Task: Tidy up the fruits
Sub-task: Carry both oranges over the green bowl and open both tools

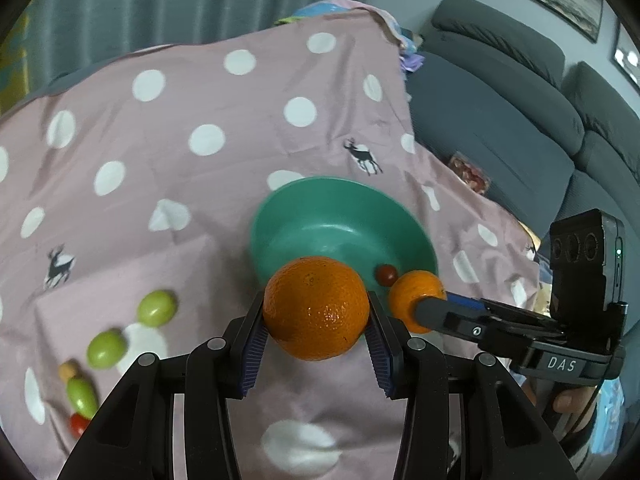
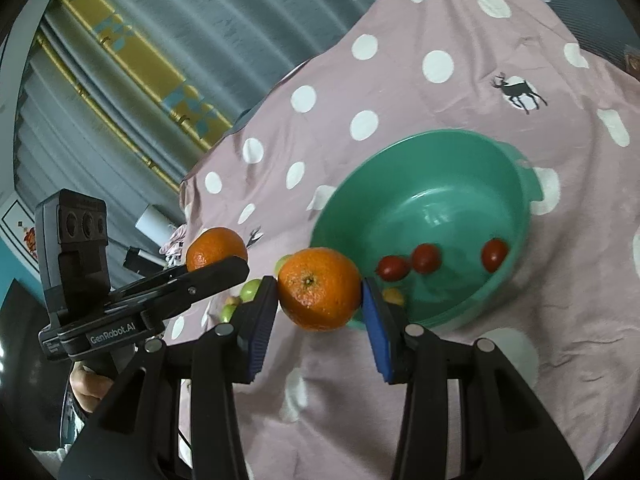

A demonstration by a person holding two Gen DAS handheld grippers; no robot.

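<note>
My left gripper [image 1: 316,318] is shut on an orange [image 1: 316,308], held above the cloth just in front of the green bowl [image 1: 320,204]. My right gripper [image 2: 320,294] is shut on a second orange [image 2: 318,288] at the bowl's [image 2: 520,184] near left rim. Each gripper shows in the other view: the right one with its orange [image 1: 416,298] at the right, the left one with its orange [image 2: 216,252] at the left. Three cherry tomatoes [image 2: 426,258] and a yellowish fruit [image 2: 394,296] lie in the bowl.
Green fruits [image 1: 157,308] and a small red tomato [image 1: 79,424] lie on the pink polka-dot cloth [image 1: 180,128] at the left. A grey sofa [image 1: 500,120] stands to the right, curtains [image 2: 140,40] behind.
</note>
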